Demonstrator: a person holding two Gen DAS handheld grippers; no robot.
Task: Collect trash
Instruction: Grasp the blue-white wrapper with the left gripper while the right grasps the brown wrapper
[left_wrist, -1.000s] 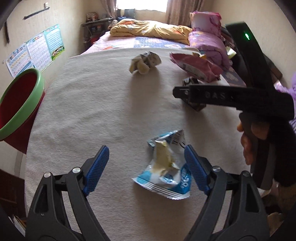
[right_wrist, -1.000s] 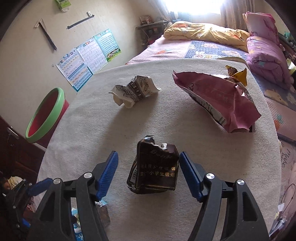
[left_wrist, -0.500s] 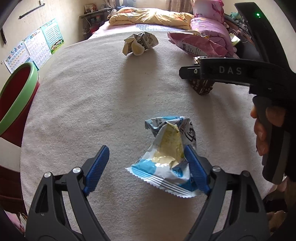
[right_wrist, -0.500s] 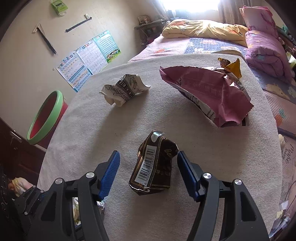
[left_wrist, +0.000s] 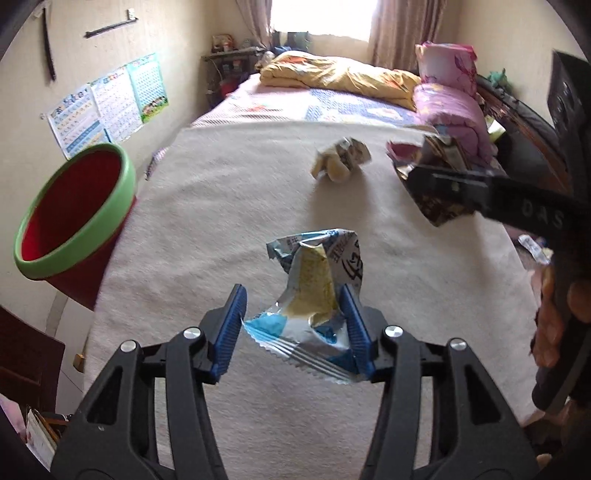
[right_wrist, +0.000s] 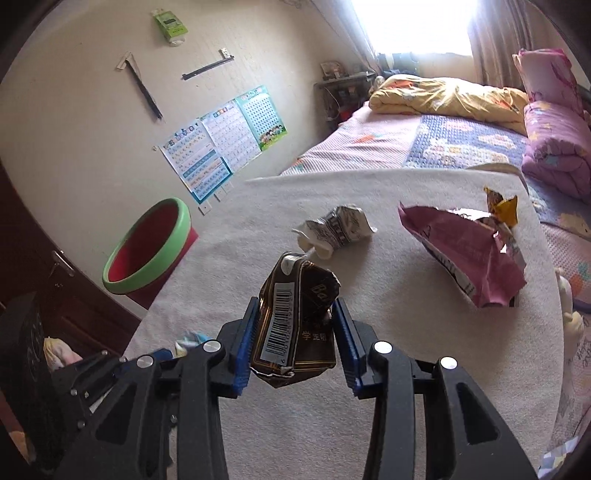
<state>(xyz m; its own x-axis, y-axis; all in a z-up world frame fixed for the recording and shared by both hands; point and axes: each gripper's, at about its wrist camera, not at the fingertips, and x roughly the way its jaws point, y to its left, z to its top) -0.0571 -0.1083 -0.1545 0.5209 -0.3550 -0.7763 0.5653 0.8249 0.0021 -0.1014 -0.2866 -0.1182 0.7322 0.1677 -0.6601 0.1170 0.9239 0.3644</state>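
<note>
My left gripper (left_wrist: 293, 328) is shut on a crumpled blue and white snack wrapper (left_wrist: 314, 295) and holds it lifted above the beige cloth-covered table (left_wrist: 221, 206). My right gripper (right_wrist: 295, 339) is shut on a crushed brown carton (right_wrist: 295, 325) with a barcode, also lifted off the table. The right gripper with the brown carton (left_wrist: 439, 210) shows at the right of the left wrist view. A red bin with a green rim (left_wrist: 70, 218) stands left of the table; it also shows in the right wrist view (right_wrist: 147, 251).
A crumpled white and black wrapper (right_wrist: 336, 229) and a large pink snack bag (right_wrist: 465, 254) lie on the far part of the table. A small yellow wrapper (right_wrist: 500, 205) sits behind the pink bag. A bed (right_wrist: 424, 140) stands beyond the table.
Both grippers have closed on their pieces of trash and lifted them off the table. The views have risen and the bin has come more into view.
</note>
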